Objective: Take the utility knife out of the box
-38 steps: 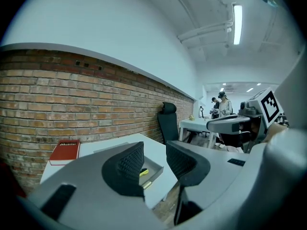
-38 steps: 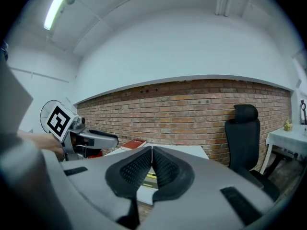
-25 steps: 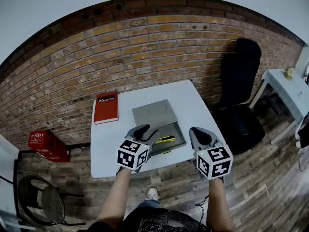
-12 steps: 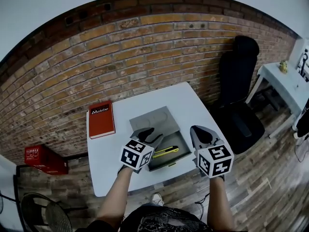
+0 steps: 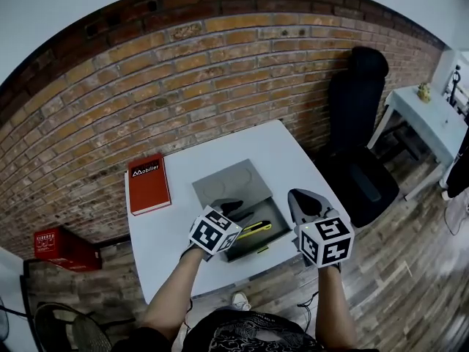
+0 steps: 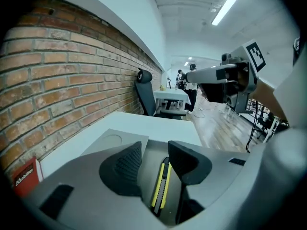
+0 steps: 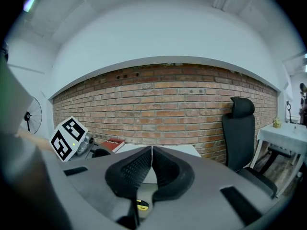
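A yellow and black utility knife [image 5: 253,230] lies in the open grey box [image 5: 272,213] on the white table. My left gripper [image 5: 229,210] hangs over the box, tilted down, jaws open. In the left gripper view the knife [image 6: 160,186] shows lengthwise in the gap of the gripper [image 6: 156,159], below the pads and not touched. My right gripper [image 5: 303,199] is off the box's right side with its jaws shut and nothing in them. In the right gripper view the gripper [image 7: 152,166] has its pads together, and a yellow bit of the knife [image 7: 142,205] shows below them.
The box's lid [image 5: 231,182] lies flat behind the tray. A red book [image 5: 147,183] lies at the table's far left. A black office chair [image 5: 357,123] stands to the right, a brick wall [image 5: 183,86] behind, and a white side table [image 5: 429,116] far right.
My left gripper has come down and forward over the box, so the knife now lies under its open jaws. The right gripper has shifted only a little.
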Demonstrator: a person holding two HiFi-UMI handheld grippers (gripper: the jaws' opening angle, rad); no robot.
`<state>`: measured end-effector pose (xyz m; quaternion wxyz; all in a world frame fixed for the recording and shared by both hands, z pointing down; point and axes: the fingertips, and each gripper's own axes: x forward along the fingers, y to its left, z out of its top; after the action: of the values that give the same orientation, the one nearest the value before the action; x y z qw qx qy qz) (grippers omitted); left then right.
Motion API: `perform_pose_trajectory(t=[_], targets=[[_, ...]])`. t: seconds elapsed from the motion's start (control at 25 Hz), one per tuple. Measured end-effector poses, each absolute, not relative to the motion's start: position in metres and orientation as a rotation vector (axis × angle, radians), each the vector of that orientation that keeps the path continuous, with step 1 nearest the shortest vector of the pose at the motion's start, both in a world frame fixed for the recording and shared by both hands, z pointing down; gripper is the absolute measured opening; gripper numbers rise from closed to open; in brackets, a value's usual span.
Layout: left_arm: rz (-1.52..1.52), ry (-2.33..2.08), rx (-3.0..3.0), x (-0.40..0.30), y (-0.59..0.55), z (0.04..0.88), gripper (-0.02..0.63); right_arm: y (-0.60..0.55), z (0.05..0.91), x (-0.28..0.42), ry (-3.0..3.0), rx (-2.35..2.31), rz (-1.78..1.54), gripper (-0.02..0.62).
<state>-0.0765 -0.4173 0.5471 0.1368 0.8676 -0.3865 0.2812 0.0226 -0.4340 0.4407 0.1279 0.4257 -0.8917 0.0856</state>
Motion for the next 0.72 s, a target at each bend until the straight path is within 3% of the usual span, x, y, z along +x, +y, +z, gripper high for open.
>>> perform_pose_trajectory(t=[0.72], targets=[[1.172, -0.689, 2.448, -0.044, -0.400, 0.641, 0.193, -0.438, 0.457, 0.051, -2.512, 1.372, 0.300, 0.020]])
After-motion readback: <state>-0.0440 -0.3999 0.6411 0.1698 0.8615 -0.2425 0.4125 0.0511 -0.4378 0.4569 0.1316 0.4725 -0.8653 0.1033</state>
